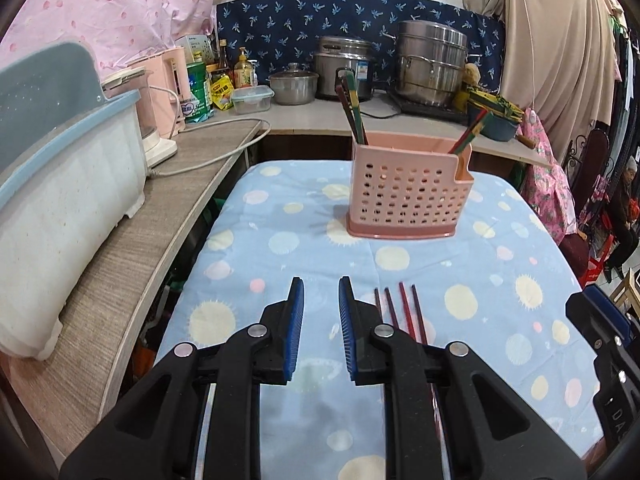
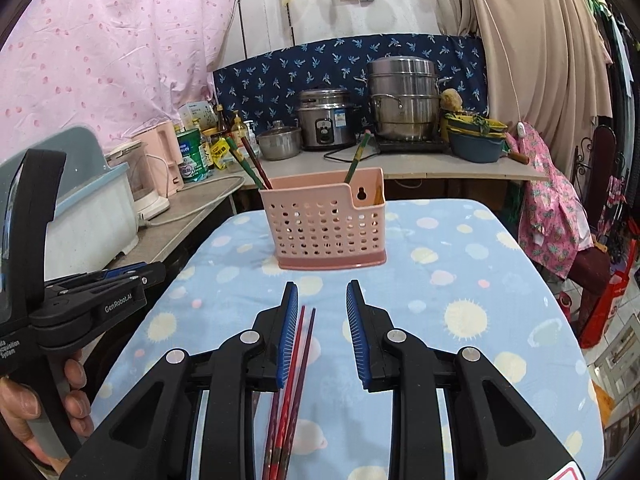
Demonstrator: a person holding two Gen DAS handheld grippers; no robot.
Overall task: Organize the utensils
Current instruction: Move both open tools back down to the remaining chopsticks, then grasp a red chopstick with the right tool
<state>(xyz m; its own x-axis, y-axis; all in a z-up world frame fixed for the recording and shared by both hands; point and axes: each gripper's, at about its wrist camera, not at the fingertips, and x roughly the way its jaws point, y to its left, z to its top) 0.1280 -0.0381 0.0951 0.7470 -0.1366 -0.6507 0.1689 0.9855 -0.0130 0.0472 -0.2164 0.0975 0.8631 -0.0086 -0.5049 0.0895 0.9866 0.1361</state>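
The step in hand looks like pickup; the loose red and dark lacquered chopsticks (image 2: 294,364) lie on the sun-dotted blue tablecloth (image 2: 460,280), short of the perforated pink plastic utensil holder (image 2: 326,226); the right gripper (image 2: 322,336) hangs over them, jaws apart, holding nothing; the left gripper (image 1: 321,328), just beside them, is likewise parted and empty; next, the right jaws should lower astride a pair and close.

I'm working in a cramped home kitchen: a rice cooker (image 2: 326,124), a stacked steel steamer (image 2: 404,98) and a small lidded pot (image 2: 279,142) crowd the counter (image 2: 420,166). Condiment bottles (image 2: 222,120), a pink kettle (image 2: 158,164) and hung bedsheets (image 2: 100,48) look domestic.
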